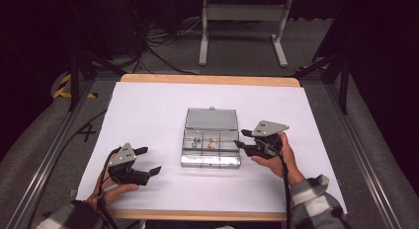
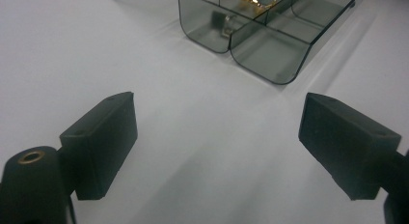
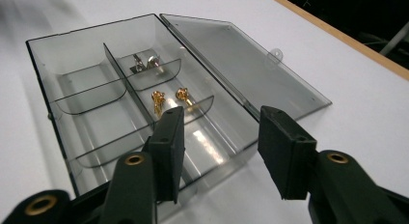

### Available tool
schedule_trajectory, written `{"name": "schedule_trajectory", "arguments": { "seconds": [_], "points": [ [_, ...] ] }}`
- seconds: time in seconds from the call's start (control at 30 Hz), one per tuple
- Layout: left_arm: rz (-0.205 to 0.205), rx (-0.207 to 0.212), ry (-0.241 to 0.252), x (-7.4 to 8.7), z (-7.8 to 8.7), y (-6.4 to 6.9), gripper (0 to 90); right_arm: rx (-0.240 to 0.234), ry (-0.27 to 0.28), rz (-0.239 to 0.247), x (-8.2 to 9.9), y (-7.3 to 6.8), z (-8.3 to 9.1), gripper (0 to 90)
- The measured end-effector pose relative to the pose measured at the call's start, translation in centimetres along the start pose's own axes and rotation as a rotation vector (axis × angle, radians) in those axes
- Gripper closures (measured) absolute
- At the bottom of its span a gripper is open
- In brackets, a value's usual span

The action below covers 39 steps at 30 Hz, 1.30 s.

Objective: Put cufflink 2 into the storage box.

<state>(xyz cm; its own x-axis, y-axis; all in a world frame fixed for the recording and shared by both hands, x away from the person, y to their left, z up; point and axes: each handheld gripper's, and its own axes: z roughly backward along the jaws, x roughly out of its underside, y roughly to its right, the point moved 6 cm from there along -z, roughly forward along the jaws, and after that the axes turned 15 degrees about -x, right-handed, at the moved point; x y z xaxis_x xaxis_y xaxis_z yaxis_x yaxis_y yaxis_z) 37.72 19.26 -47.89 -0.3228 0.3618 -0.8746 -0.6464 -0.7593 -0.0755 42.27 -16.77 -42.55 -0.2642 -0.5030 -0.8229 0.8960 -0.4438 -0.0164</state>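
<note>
A white desk with a pale wooden edge carries a smoky grey, see-through plastic box, its lid the same tinted grey. Inside the box lie two gold-coloured pieces and two silver-coloured pieces. The left tool and the right tool are black, each topped by a grey three-cornered plate, with small brass-coloured rings near the jaws. The person's sleeves are plaid in grey, white and black. The floor is grey carpet, with a yellow-and-black striped marking at left
</note>
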Motion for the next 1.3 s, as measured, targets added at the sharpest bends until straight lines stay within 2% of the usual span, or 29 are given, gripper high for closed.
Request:
{"name": "schedule_trajectory", "arguments": {
  "seconds": [0.07, 0.13, 0.17, 0.2, 0.27, 0.47, 0.57, 0.6, 0.67, 0.7, 0.77, 0.8, 0.83, 0.9, 0.97, 1.17, 1.2, 1.3],
  "points": [
    [-0.002, -0.001, 0.01, -0.4, 0.1, -0.1, 14.1, 0.011, 0.006, -0.014, 0.2, 0.4, 0.6, 51.6],
    [0.031, 0.014, 0.009, -0.7, 0.0, 0.0, 14.2, 0.013, 0.021, -0.035, 0.4, 0.9, 0.9, 50.0],
    [0.021, 0.011, 0.011, -0.8, -0.1, -0.1, 14.3, 0.021, 0.024, -0.045, 0.4, 1.1, 1.0, 48.0],
    [0.033, 0.023, 0.006, -0.9, -0.2, 0.0, 14.3, 0.022, 0.025, -0.048, 0.5, 1.3, 1.0, 46.5],
    [0.005, 0.016, 0.008, -1.5, -0.5, 0.0, 14.6, 0.034, 0.028, -0.058, 0.6, 1.6, 1.0, 45.4],
    [0.03, 0.061, 0.023, -2.9, -0.8, 0.4, 15.9, 0.034, 0.06, -0.086, 0.6, 2.1, 1.3, 43.3],
    [0.024, 0.074, 0.027, -3.6, -1.3, 0.8, 16.7, 0.037, 0.064, -0.093, 0.6, 2.4, 1.5, 45.1],
    [0.027, 0.082, 0.024, -3.8, -1.6, 1.0, 17.2, 0.024, 0.078, -0.104, 0.5, 2.4, 1.6, 46.2],
    [0.004, 0.087, 0.017, -4.2, -2.3, 1.3, 18.7, 0.015, 0.074, -0.104, 0.5, 2.6, 1.4, 48.0],
    [-0.003, 0.109, 0.011, -4.3, -2.7, 1.5, 20.7, 0.026, 0.067, -0.095, 0.4, 2.7, 1.4, 49.1],
    [-0.065, 0.097, -0.006, -4.6, -3.6, 1.7, 27.2, 0.026, 0.078, -0.092, -0.1, 3.1, 1.5, 51.3],
    [-0.059, 0.115, -0.009, -4.7, -4.0, 1.7, 30.9, 0.023, 0.1, -0.106, -0.5, 3.4, 1.7, 52.4],
    [-0.059, 0.115, -0.009, -4.7, -4.0, 1.7, 34.2, 0.021, 0.108, -0.114, -0.8, 3.6, 1.7, 53.2],
    [-0.062, 0.122, -0.015, -5.1, -4.5, 1.7, 37.1, 0.021, 0.103, -0.117, -0.9, 3.8, 1.6, 53.4],
    [-0.079, 0.125, -0.011, -5.4, -4.9, 1.6, 46.5, 0.02, 0.093, -0.121, -0.9, 4.0, 1.2, 54.4],
    [-0.076, 0.095, -0.012, -5.9, -5.5, 0.5, 71.3, 0.0, 0.077, -0.177, -0.6, 4.9, -0.1, 53.9],
    [-0.07, 0.085, -0.013, -6.0, -5.7, 0.2, 71.3, 0.0, 0.075, -0.183, -0.6, 5.0, -0.4, 53.7],
    [-0.077, 0.065, -0.024, -6.0, -6.4, -0.5, 81.1, -0.02, 0.075, -0.223, -0.6, 5.6, -1.2, 54.3]
  ]
}}
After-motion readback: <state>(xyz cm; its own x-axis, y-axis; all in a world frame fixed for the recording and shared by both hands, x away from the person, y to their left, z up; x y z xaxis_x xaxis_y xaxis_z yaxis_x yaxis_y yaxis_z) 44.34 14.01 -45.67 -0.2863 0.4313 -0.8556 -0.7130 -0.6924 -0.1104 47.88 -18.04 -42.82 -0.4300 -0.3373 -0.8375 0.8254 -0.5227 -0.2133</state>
